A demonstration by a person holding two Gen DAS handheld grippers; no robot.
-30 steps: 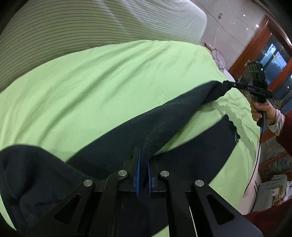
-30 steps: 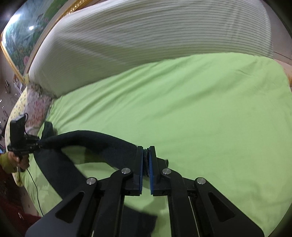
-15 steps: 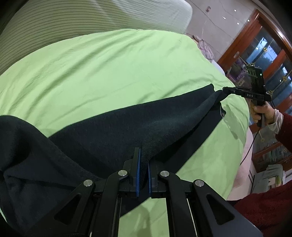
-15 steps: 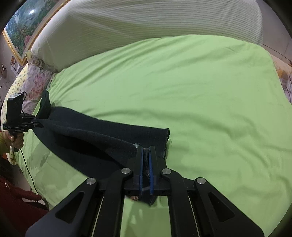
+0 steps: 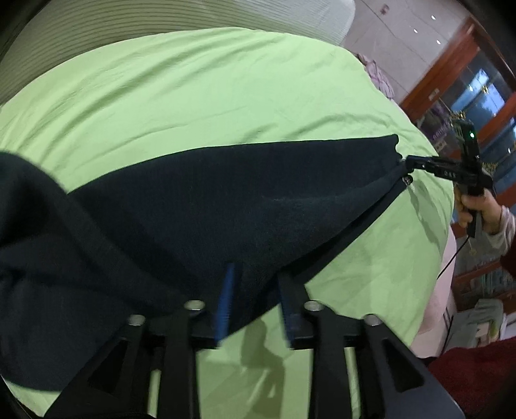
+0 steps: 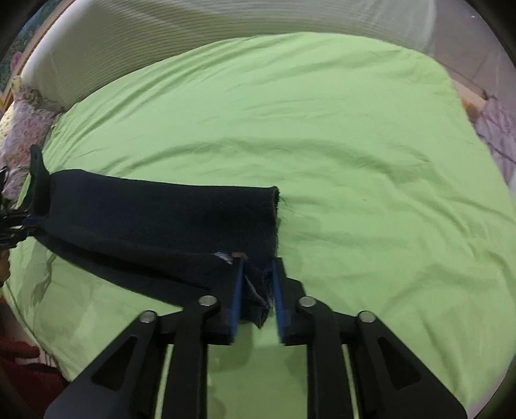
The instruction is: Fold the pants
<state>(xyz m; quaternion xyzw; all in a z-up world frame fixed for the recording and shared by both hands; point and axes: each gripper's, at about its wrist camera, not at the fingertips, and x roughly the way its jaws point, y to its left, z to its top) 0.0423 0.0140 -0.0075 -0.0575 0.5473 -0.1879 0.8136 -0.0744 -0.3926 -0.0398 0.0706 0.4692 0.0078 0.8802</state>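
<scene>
Dark navy pants (image 5: 200, 212) lie folded lengthwise on a green bed sheet (image 5: 200, 96). My left gripper (image 5: 254, 303) is open, its blue pads apart, with the pants' edge loose between them. In the right wrist view the pants (image 6: 154, 219) stretch left, with the leg hem at the right end. My right gripper (image 6: 256, 290) is open, a bit of hem cloth still lying between its pads. The right gripper also shows in the left wrist view (image 5: 406, 164), at the far end of the pants.
A striped pillow or bolster (image 6: 225, 29) runs along the head of the bed. A floral pillow (image 6: 22, 125) lies at the left. A wooden cabinet with glass (image 5: 477, 83) stands beyond the bed's right edge. The person's hand (image 5: 480, 209) holds the other gripper.
Both grippers lowered the lifted pants onto the sheet, laying one leg flat over the other. Both sets of jaws then opened and let the cloth go.
</scene>
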